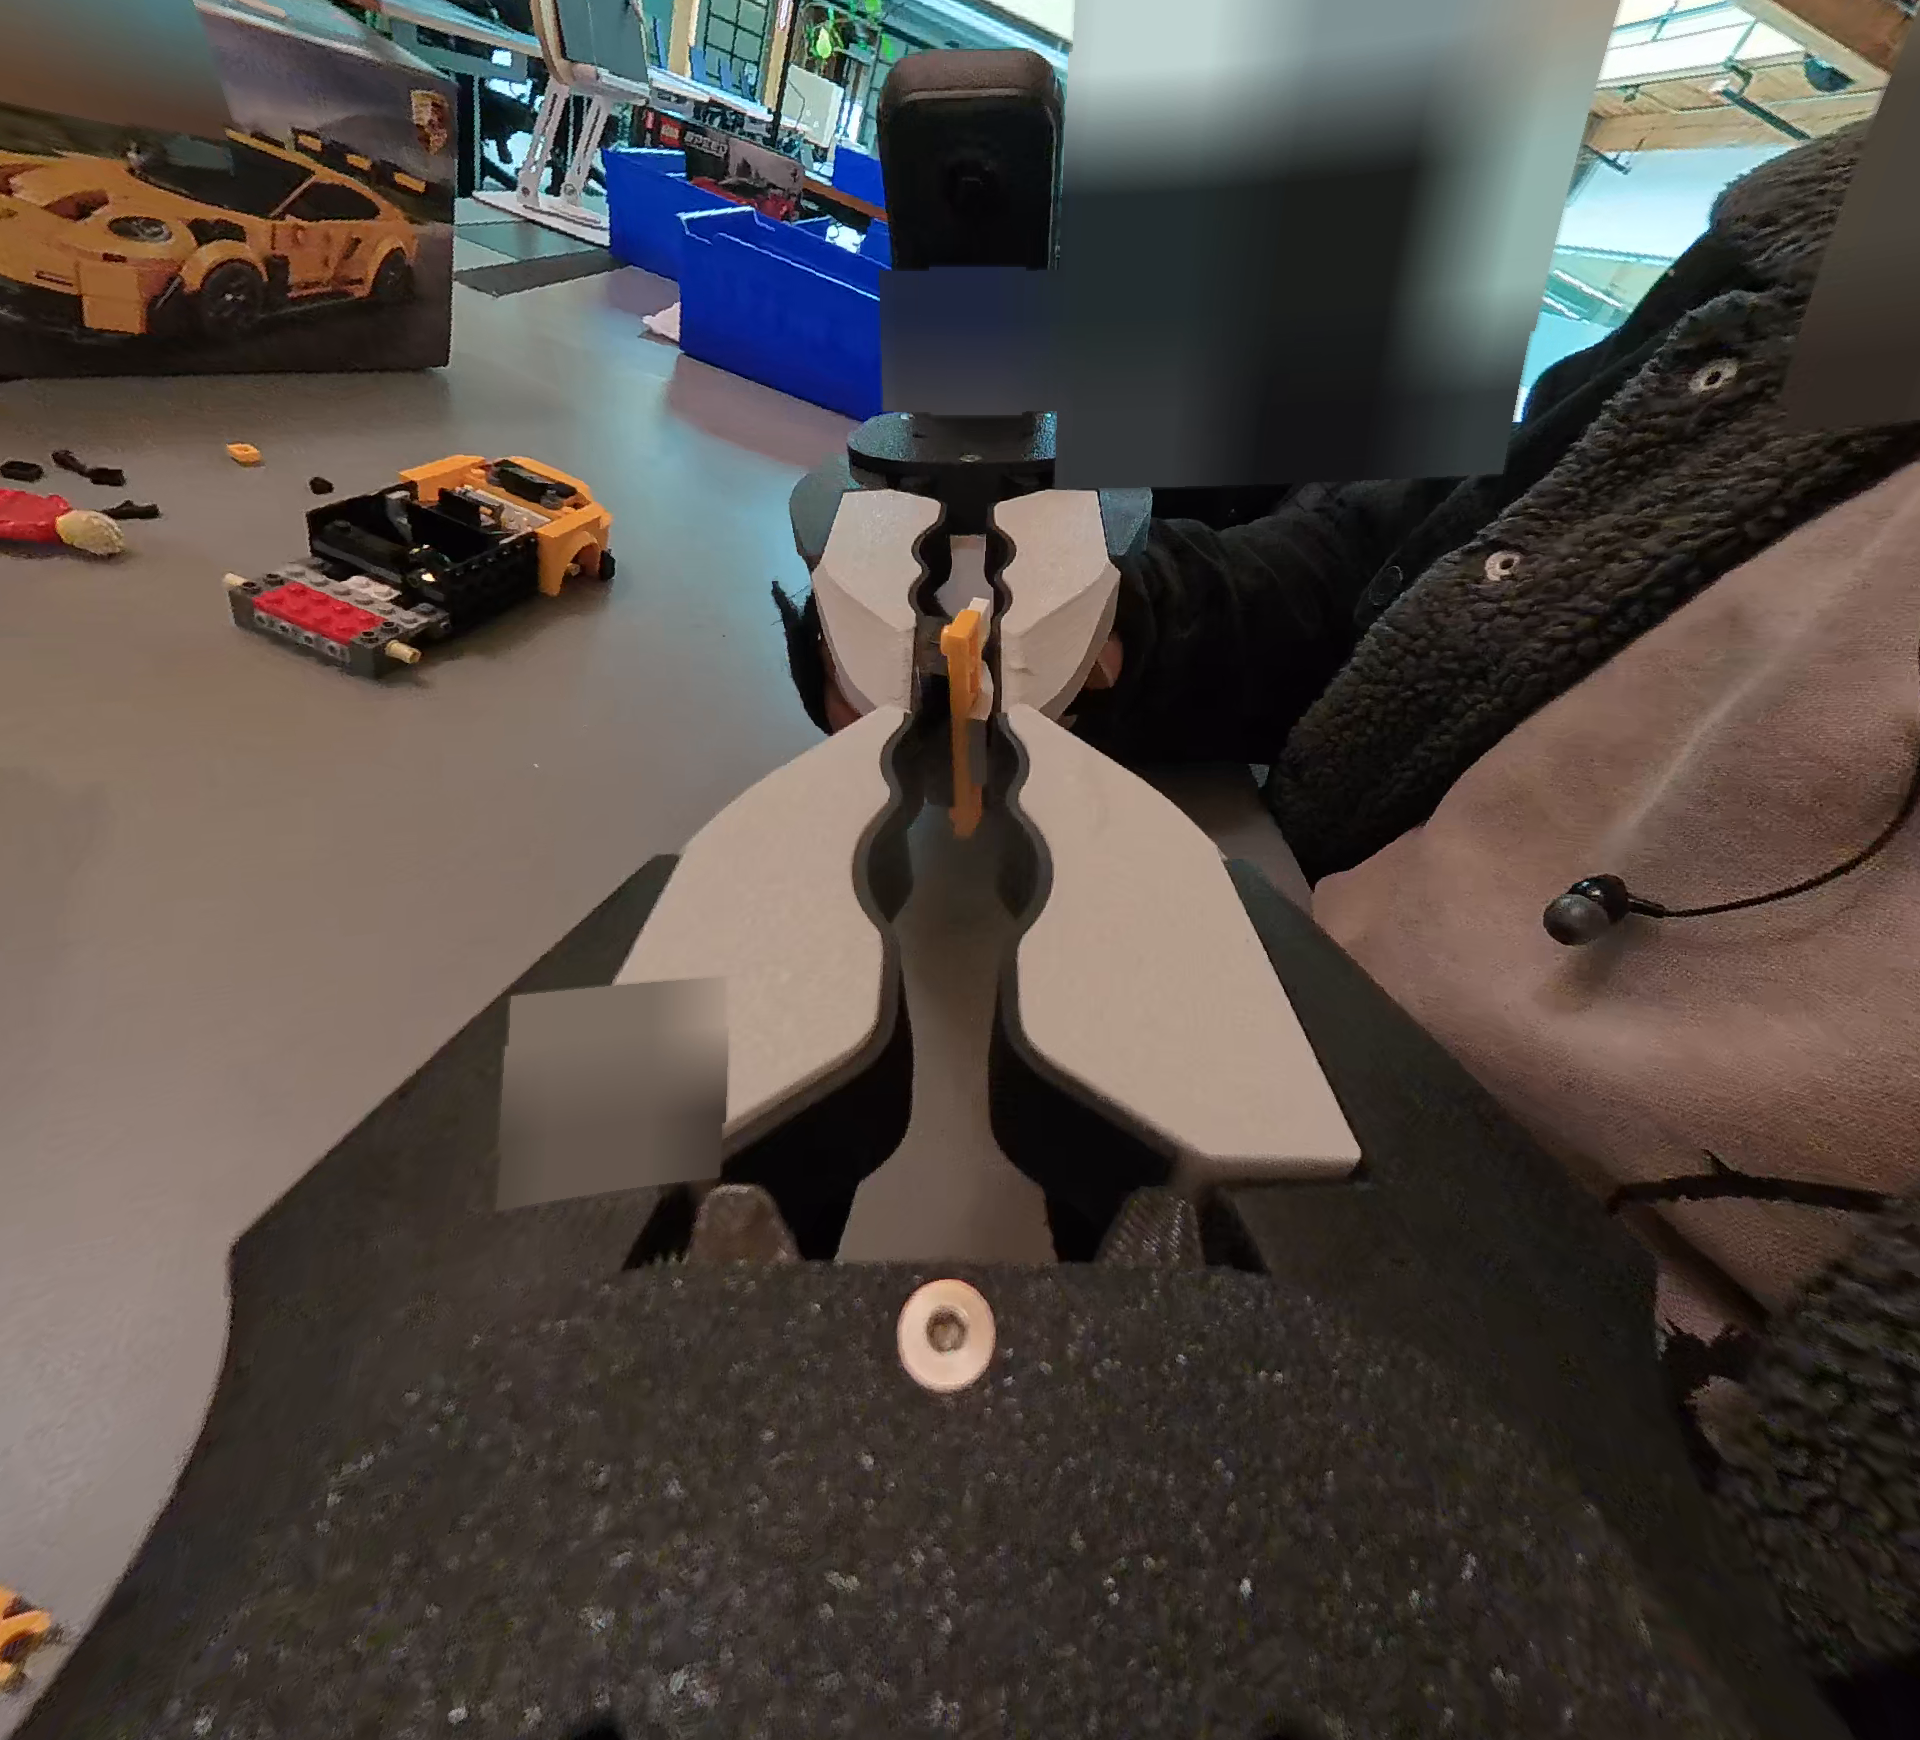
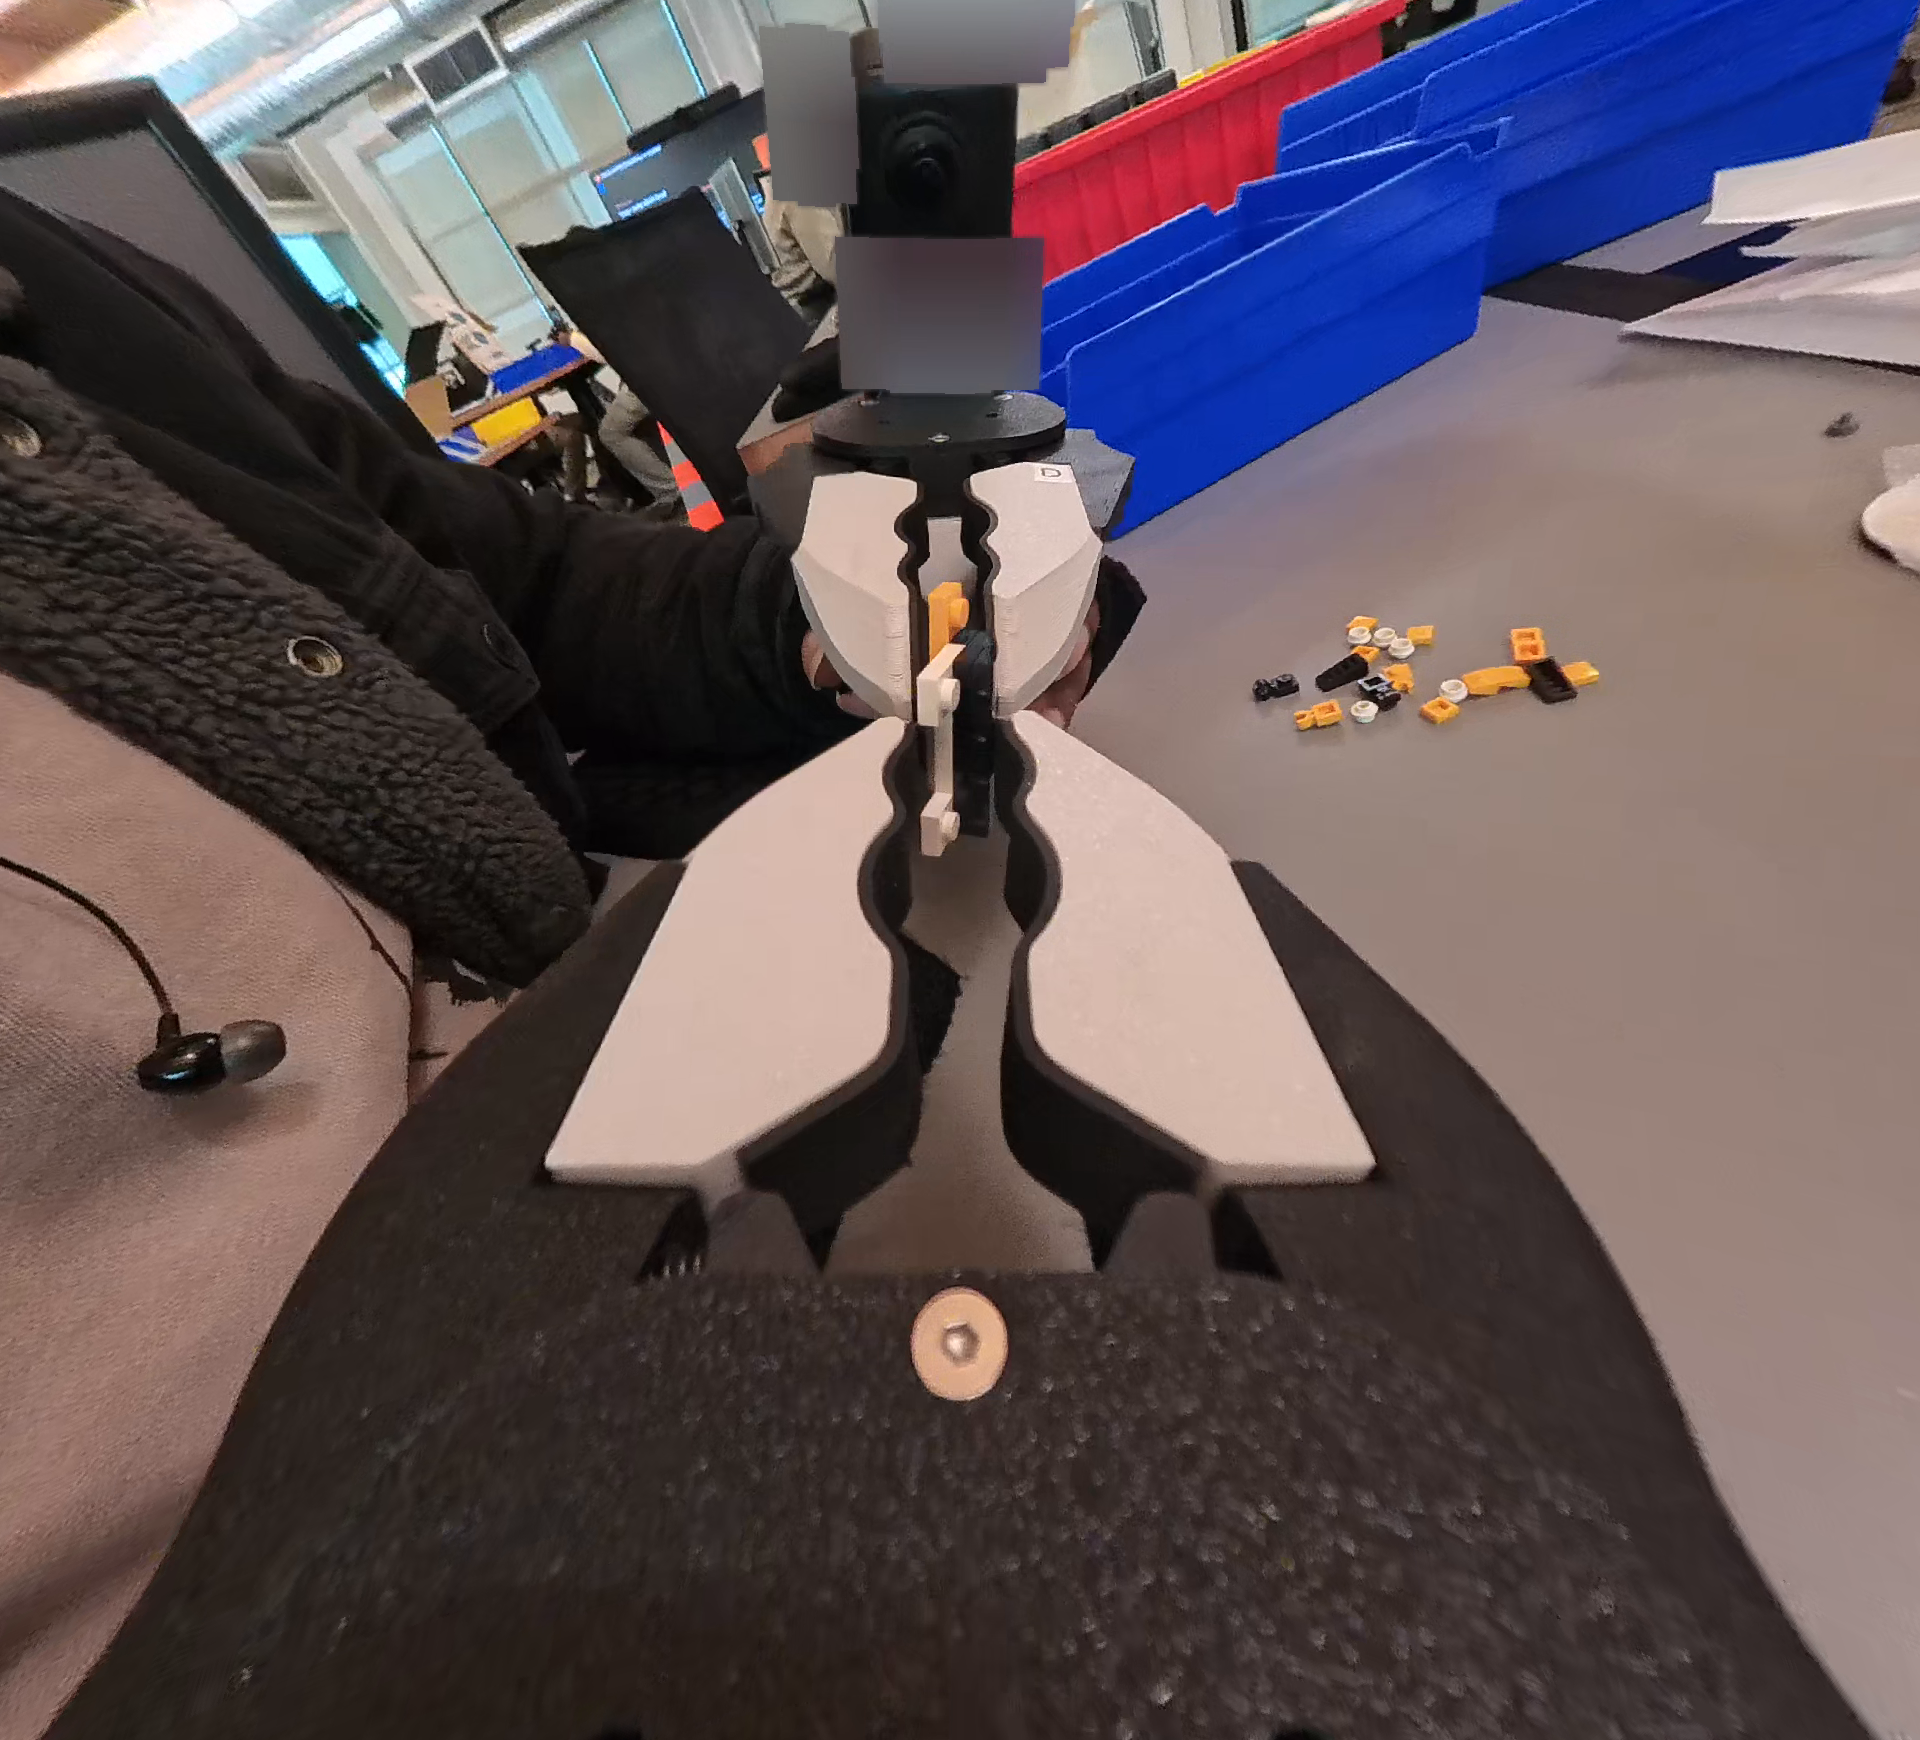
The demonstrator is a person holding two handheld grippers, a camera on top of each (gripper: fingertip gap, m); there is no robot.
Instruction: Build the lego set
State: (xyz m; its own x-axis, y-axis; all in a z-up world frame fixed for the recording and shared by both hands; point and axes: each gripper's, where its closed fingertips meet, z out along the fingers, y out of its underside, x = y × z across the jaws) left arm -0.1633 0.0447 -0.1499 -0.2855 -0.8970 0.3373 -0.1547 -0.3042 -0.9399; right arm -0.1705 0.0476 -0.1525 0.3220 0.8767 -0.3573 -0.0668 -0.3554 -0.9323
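My left gripper [image 1: 951, 740] and my right gripper [image 2: 956, 745] face each other tip to tip above the table. Both are shut on one small lego sub-assembly held between them. In the left wrist view it shows as a thin orange plate [image 1: 966, 714] standing on edge, with a white bit behind it. In the right wrist view it shows as a white piece [image 2: 940, 734] on a black piece [image 2: 979, 734], with an orange part [image 2: 945, 612] at the far end. The right gripper [image 1: 961, 599] and the left gripper [image 2: 945, 594] each show in the other's view. The partly built orange, black and red car [image 1: 416, 558] sits on the grey table to the left.
The set's box [image 1: 208, 236] stands at the back left. Small loose black and orange parts [image 1: 94, 475] lie near it. Several loose orange, black and white pieces [image 2: 1423, 672] lie to the right. Blue bins [image 2: 1299, 340] and a red bin [image 2: 1164, 152] stand behind. A person's dark jacket [image 1: 1558, 630] is close by. Less than 4 cm separates the two grippers' tips.
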